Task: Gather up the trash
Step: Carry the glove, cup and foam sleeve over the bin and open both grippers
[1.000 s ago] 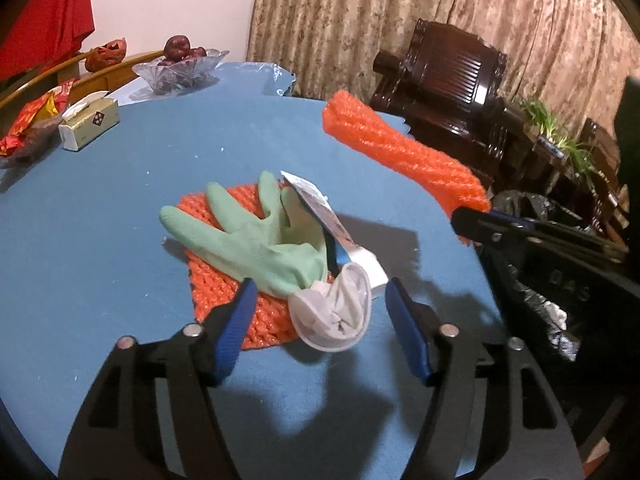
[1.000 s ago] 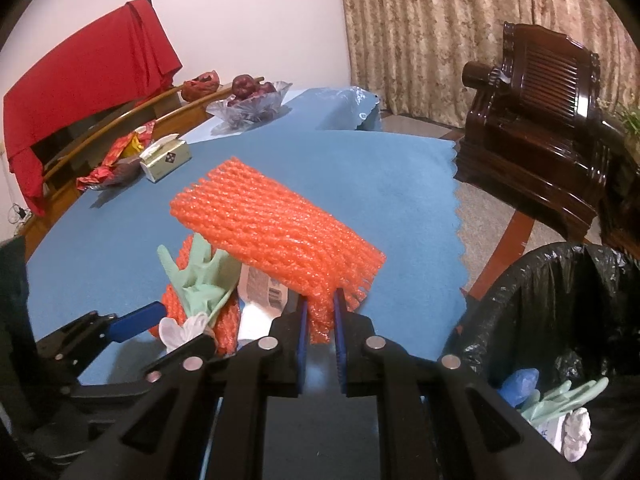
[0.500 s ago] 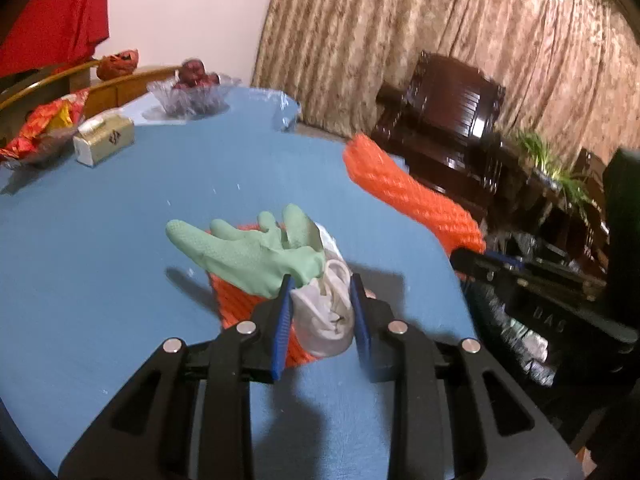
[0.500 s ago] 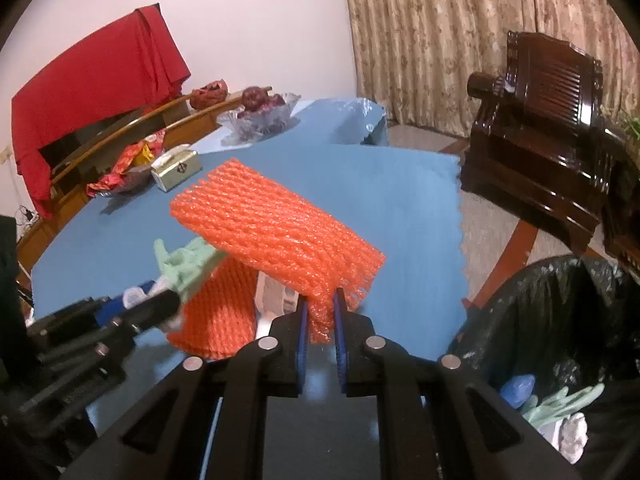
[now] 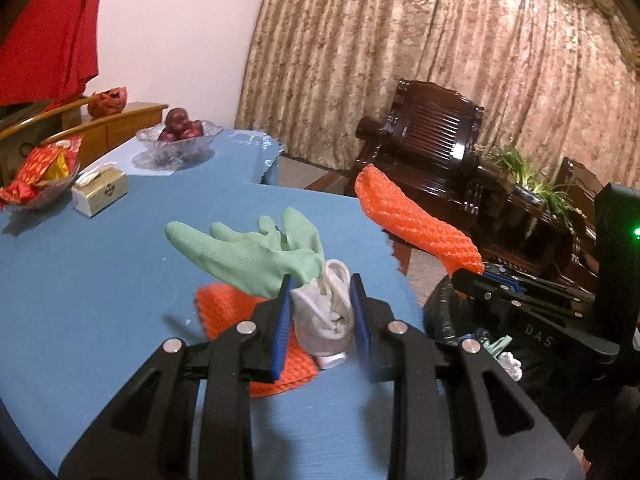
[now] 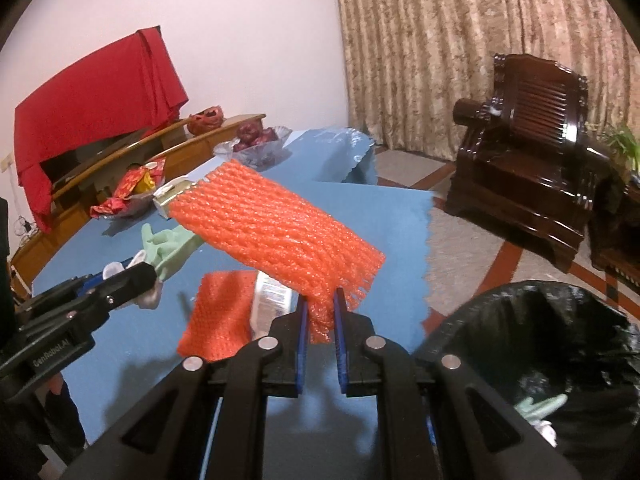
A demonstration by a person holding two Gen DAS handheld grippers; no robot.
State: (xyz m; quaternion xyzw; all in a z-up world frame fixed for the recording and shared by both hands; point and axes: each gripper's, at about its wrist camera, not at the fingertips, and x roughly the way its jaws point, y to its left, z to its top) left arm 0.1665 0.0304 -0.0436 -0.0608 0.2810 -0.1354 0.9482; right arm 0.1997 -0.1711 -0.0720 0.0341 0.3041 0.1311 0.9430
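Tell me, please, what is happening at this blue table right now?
A person is clearing trash with two handheld claws. The left claw grips a green glove by its white cuff, off the blue table. The right claw holds an orange foam net. Another orange net and a wrapper remain beside the black-lined bin.

Green glove (image 5: 248,256), orange foam net (image 6: 276,232), blue tablecloth (image 5: 80,280)

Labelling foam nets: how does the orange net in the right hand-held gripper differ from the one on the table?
1. The held orange net is lifted clear of the table; the second orange net lies flat on the blue tablecloth.
2. The right hand-held gripper pinches the held net; nothing grips the second.
3. A white wrapper overlaps the second net only.
Shared: orange foam mesh.
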